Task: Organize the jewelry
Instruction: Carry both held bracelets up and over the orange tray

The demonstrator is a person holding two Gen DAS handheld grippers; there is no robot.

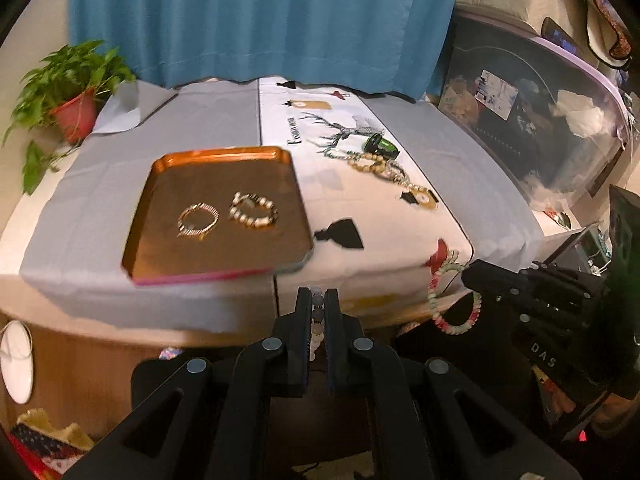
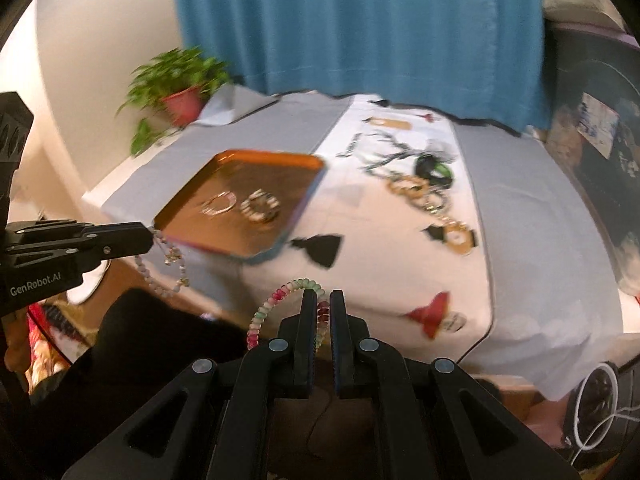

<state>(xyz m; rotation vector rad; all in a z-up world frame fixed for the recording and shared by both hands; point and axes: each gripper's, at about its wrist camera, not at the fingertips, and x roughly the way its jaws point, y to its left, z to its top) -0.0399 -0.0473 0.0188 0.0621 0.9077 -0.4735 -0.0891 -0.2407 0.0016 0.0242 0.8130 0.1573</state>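
My left gripper (image 1: pixel 318 294) is shut on a pale bead bracelet (image 1: pixel 318 315), held off the table's near edge. My right gripper (image 2: pixel 320 296) is shut on a pink-and-green bead bracelet (image 2: pixel 262 314) that loops out to the left of its fingers. Each gripper shows in the other view: the right one (image 1: pixel 468 272) with its bracelet (image 1: pixel 433 300) dangling, the left one (image 2: pixel 150 236) with the pale bracelet (image 2: pixel 150 280) hanging. An orange tray (image 1: pixel 224 250) (image 2: pixel 188 216) on the cloth-covered table holds a gold bracelet (image 1: pixel 198 220) and a cream-and-dark bead bracelet (image 1: pixel 254 210). More jewelry lies heaped (image 1: pixel 380 166) (image 2: pixel 420 190) right of the tray.
A potted plant (image 1: pixel 76 96) stands at the table's far left corner, before a blue curtain (image 1: pixel 260 20). A small green-and-black object (image 1: pixel 380 146) sits behind the jewelry heap. A clear storage box (image 1: pixel 540 128) stands right of the table. Clutter lies on the floor below the near edge.
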